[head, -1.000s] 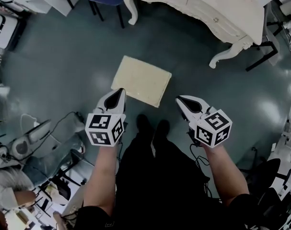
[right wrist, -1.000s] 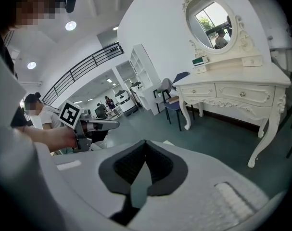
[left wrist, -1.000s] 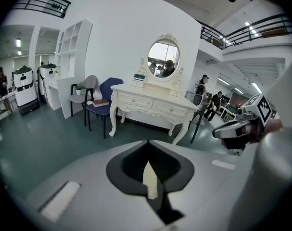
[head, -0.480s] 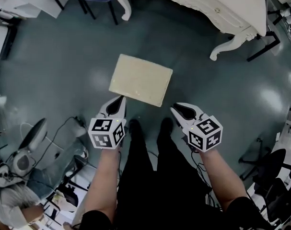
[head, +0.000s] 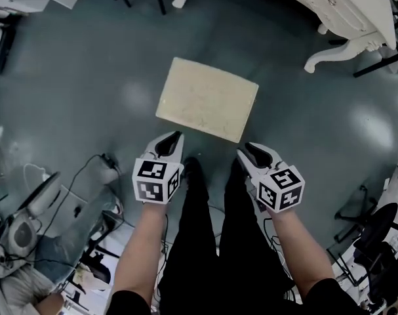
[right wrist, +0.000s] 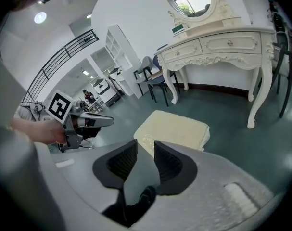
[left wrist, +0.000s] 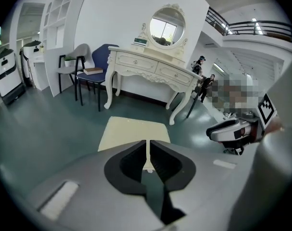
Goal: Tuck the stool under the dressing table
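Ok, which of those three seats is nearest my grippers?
The cream backless stool, standing alone right ahead; the blue chair and the grey chair both have backrests and stand farther off, beside the dressing table.

A pale cream rectangular cushioned stool [head: 207, 99], faintly mottled, stands out against the glossy dark teal floor [head: 87, 71], patched with white glare. At two o'clock the carved wooden dressing table [head: 346, 5] shows ivory white; at six o'clock, black trousers [head: 199, 241]. In the left gripper view, a navy blue upholstered chair [left wrist: 101, 57] sits at eleven o'clock.
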`<action>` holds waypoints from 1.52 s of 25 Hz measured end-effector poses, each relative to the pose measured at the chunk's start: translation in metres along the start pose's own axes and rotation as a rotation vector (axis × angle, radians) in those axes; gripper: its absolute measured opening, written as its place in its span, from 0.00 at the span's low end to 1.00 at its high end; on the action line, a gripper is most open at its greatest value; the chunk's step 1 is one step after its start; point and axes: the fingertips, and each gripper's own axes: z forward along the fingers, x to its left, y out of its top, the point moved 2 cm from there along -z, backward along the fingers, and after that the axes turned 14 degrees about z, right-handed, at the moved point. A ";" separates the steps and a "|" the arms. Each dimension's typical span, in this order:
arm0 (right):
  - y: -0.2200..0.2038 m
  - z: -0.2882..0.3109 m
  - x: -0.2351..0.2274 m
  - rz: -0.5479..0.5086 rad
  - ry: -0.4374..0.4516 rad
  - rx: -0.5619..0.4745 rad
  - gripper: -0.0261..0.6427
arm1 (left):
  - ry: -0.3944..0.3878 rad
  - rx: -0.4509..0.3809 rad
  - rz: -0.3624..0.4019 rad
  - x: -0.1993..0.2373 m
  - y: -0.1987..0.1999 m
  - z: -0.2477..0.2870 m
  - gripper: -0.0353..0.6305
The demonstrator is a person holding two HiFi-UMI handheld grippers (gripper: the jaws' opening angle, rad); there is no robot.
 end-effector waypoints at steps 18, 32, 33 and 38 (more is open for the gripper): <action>-0.081 0.104 -0.074 0.068 -0.196 0.052 0.33 | 0.004 0.122 -0.074 0.082 -0.114 0.095 0.35; -0.105 0.143 -0.125 0.102 -0.402 0.034 0.48 | -0.038 0.304 0.137 0.125 -0.150 0.144 0.65; -0.106 0.144 -0.127 0.090 -0.413 0.039 0.48 | -0.043 0.306 0.146 0.127 -0.150 0.146 0.66; -0.107 0.148 -0.133 0.097 -0.426 0.059 0.49 | -0.088 0.299 0.160 0.127 -0.152 0.151 0.67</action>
